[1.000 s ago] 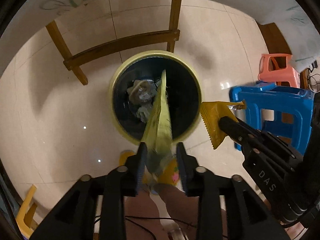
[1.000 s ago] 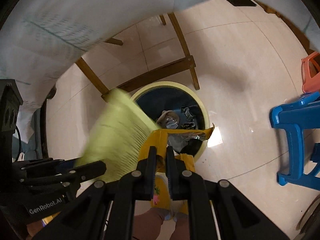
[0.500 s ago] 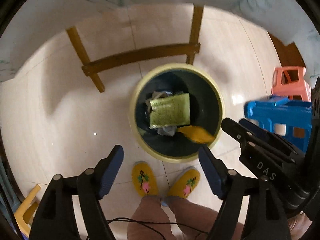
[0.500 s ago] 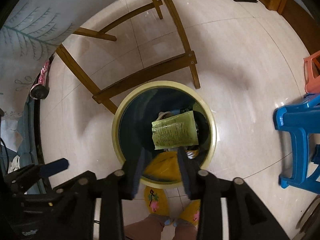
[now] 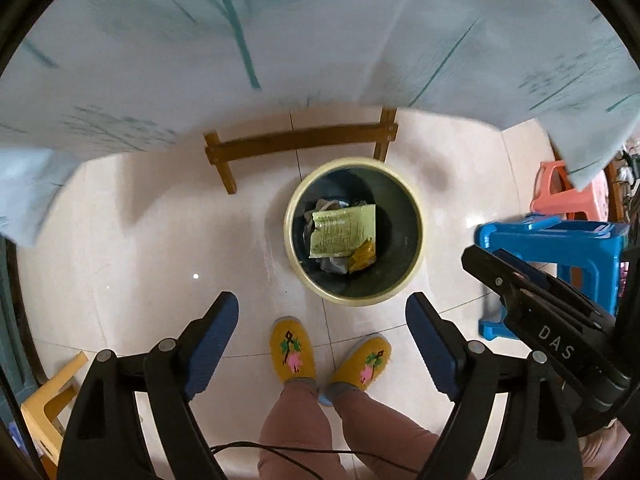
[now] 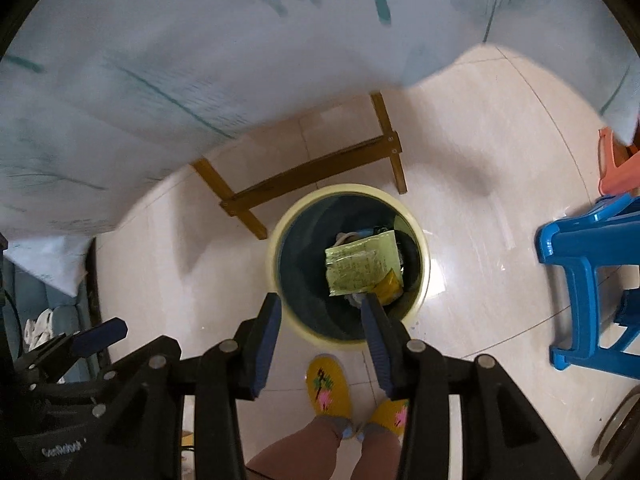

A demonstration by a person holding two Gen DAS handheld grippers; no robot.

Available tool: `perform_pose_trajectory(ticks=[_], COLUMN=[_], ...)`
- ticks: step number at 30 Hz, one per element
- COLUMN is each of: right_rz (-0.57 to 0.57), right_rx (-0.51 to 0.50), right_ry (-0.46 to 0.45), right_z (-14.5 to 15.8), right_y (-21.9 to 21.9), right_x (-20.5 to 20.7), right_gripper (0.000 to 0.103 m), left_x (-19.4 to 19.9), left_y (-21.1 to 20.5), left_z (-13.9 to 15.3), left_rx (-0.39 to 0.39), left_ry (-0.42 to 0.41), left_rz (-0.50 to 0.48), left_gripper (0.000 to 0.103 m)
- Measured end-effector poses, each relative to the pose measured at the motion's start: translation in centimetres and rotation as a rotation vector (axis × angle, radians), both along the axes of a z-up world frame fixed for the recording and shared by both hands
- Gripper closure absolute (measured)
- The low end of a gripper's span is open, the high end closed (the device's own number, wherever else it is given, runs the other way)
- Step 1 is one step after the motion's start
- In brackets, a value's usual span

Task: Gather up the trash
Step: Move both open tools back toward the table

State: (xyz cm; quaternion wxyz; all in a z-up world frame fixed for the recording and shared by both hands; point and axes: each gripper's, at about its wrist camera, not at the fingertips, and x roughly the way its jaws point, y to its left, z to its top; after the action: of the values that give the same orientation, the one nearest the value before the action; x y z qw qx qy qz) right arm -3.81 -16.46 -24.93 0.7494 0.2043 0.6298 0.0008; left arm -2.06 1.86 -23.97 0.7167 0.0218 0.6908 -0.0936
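Both wrappers lie in the bin [image 5: 416, 236]: the green one [image 5: 344, 230] flat on top, the orange one [image 5: 362, 258] tucked against its corner. The left gripper [image 5: 322, 344] is opening wide with nothing between its pads; the right gripper [image 6: 322, 340] is parted and empty too. I'd lift both clear of the tablecloth [image 5: 280, 40] before seeking more trash.

A pale tiled floor [image 5: 160, 248] carries a round bin [image 5: 354, 298] at frame center. Behind it stands a wooden frame [image 5: 300, 142], at right a blue stool [image 5: 560, 240] and an orange stool [image 5: 560, 196]; 2 yellow slippers [image 5: 292, 350] stand at bottom center.
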Motion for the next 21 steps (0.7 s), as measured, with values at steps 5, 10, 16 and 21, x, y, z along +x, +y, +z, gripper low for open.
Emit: perform_pose_trajectory(ticks=[5,10,16,21], right_rz=[0.029,0.064,0.133,0.187], right_rx=[0.005,0.006,-0.014,-0.043], right_ry=[-0.038,-0.108,-0.23,-0.338], right_z=[6.3,13.1,20.5,25.2], right_y=[-0.2,-0.5,-0.7,-0.9], right_x=[-0.9,-1.2,-1.1,-0.9], right_gripper=[0.061,0.061,0.061,0.061], left_x=[-0.7,-0.7,-0.2,0.1], left_y=[0.6,1.1,1.6,1.0], left_z=[6.6,13.3,20.1,24.7], left_rx=[0.0,-0.022,-0.066,-0.092], left_ry=[-0.056,-0.134,-0.235,-0.322], left_rz=[0.021,0.056,0.097,0.125], left_gripper=[0.019,0.019,0.019,0.019])
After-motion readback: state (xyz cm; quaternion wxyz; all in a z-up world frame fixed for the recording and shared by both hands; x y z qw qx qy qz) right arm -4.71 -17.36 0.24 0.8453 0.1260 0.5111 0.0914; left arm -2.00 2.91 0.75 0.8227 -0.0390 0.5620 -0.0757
